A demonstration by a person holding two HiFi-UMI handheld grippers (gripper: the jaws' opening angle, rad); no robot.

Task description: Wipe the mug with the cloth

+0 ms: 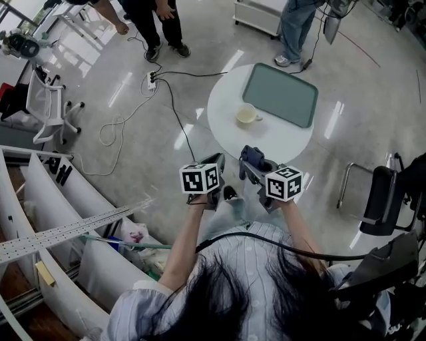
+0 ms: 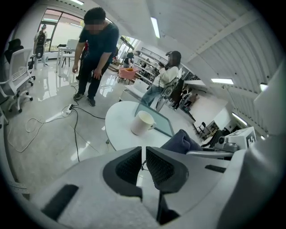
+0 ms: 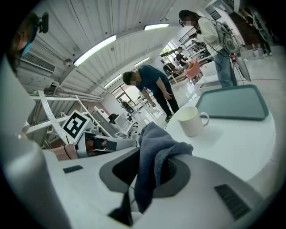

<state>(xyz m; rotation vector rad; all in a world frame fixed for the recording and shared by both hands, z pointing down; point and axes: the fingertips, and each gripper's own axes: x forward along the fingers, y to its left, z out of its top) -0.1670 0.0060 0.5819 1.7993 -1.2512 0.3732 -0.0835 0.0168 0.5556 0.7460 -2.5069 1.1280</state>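
A cream mug (image 1: 246, 115) (image 2: 142, 123) (image 3: 191, 120) stands upright on the round white table (image 1: 266, 140), beside a grey-green tray (image 1: 279, 93). My right gripper (image 1: 251, 163) (image 3: 149, 167) is shut on a blue-grey cloth (image 3: 154, 156) (image 1: 251, 157) (image 2: 182, 142), which drapes over its jaws. It hovers at the table's near edge, short of the mug. My left gripper (image 1: 219, 166) (image 2: 143, 167) is just left of it, jaws pressed together with nothing between them, off the table's near-left edge.
A power strip (image 1: 152, 80) and cables (image 1: 173, 100) lie on the floor left of the table. White shelving (image 1: 60, 220) is at my left, chairs (image 1: 46, 106) (image 1: 379, 200) on both sides. People (image 1: 153, 20) (image 1: 296, 26) stand beyond the table.
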